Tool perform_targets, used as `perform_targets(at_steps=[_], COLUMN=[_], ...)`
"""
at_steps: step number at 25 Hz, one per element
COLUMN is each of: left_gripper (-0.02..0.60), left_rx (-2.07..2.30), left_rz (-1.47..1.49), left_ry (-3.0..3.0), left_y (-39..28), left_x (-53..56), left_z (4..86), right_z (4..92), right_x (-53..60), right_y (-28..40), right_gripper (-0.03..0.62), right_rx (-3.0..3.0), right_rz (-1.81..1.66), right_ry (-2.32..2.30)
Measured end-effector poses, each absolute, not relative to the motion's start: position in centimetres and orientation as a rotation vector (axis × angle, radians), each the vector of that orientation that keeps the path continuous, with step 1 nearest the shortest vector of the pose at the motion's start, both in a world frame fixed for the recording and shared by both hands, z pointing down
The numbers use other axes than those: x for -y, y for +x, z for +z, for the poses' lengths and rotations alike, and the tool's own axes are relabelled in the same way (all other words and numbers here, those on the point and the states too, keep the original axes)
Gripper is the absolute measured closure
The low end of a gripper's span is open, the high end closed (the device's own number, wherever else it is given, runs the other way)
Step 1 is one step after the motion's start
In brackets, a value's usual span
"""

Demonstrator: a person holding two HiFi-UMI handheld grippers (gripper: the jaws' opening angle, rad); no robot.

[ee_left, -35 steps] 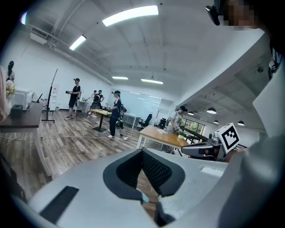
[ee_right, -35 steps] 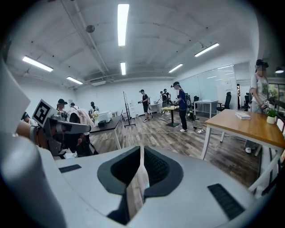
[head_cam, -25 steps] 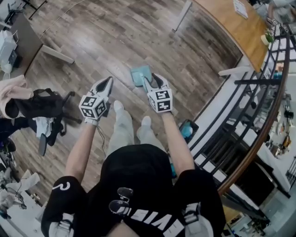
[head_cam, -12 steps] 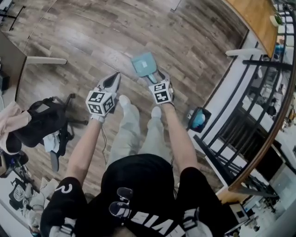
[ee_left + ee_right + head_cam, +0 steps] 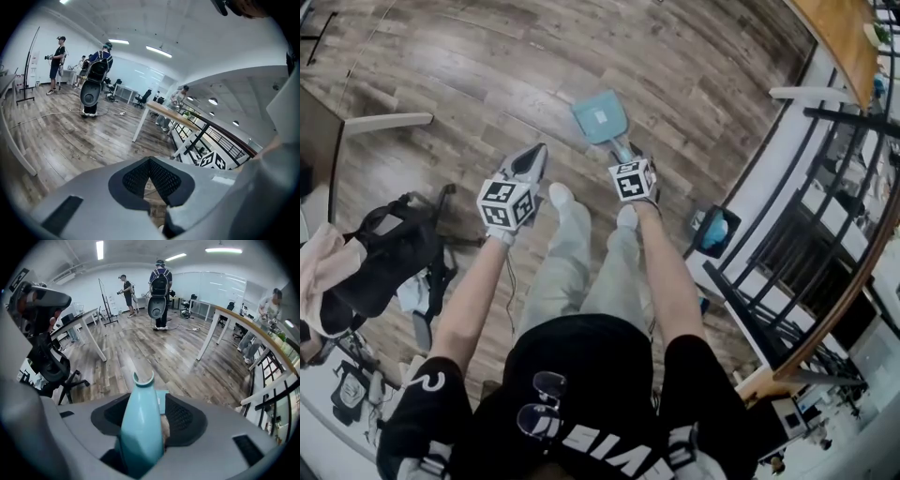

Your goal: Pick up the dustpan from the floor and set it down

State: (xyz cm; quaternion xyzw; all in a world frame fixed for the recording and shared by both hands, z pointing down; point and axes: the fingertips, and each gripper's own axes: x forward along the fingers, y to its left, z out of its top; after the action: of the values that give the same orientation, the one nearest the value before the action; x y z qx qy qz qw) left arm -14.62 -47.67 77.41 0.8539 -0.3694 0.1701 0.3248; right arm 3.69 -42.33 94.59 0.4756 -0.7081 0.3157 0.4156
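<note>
A teal dustpan (image 5: pixel 602 117) lies flat on the wooden floor, its handle pointing back toward me. My right gripper (image 5: pixel 628 161) is lowered over the end of that handle. In the right gripper view the teal handle (image 5: pixel 139 427) runs between the jaws of my right gripper (image 5: pixel 146 398). It lies along the left pad, with a slit showing beside the right pad, and the jaws are closing. My left gripper (image 5: pixel 530 163) hangs to the left of the dustpan, apart from it. In its own view my left gripper (image 5: pixel 150 162) has its tips together and holds nothing.
My white shoes (image 5: pixel 561 197) stand just behind the grippers. A black office chair (image 5: pixel 380 246) draped with clothes is at the left, with a white table leg (image 5: pixel 389 120) beyond it. A black railing (image 5: pixel 825 216) and a dark bin (image 5: pixel 712 232) line the right side.
Both grippers have sunk toward the floor. The right one has come down over the dustpan's handle, which now lies between its jaws. The dustpan has not moved on the floor.
</note>
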Motion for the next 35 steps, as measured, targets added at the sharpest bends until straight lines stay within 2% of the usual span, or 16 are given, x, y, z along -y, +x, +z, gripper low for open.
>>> perform_targets(at_steps=[3, 8, 20, 35], left_gripper=[0.583, 0.583, 0.583, 0.583], left_rx=[0.953, 0.936, 0.925, 1.0], left_rz=[0.454, 0.46, 0.449, 0.359], left_ry=[2.235, 2.233, 2.262, 2.36], left_y=[-15.0, -15.3, -15.9, -16.8], left_x=[47.7, 47.5, 46.4, 43.0], left_z=[78.0, 78.2, 76.7, 67.0], right_z=[94.9, 95.3, 91.2, 71.8], right_x=[42.3, 41.9, 40.8, 40.3], right_y=[4.0, 3.5, 5.0, 4.2], right_gripper=[0.447, 0.51, 0.517, 0.517], right_rx=[1.724, 1.705, 1.678, 1.864], right_rz=[0.797, 0.758, 0.768, 0.675], right_ry=[1.211, 1.155, 1.245, 1.49])
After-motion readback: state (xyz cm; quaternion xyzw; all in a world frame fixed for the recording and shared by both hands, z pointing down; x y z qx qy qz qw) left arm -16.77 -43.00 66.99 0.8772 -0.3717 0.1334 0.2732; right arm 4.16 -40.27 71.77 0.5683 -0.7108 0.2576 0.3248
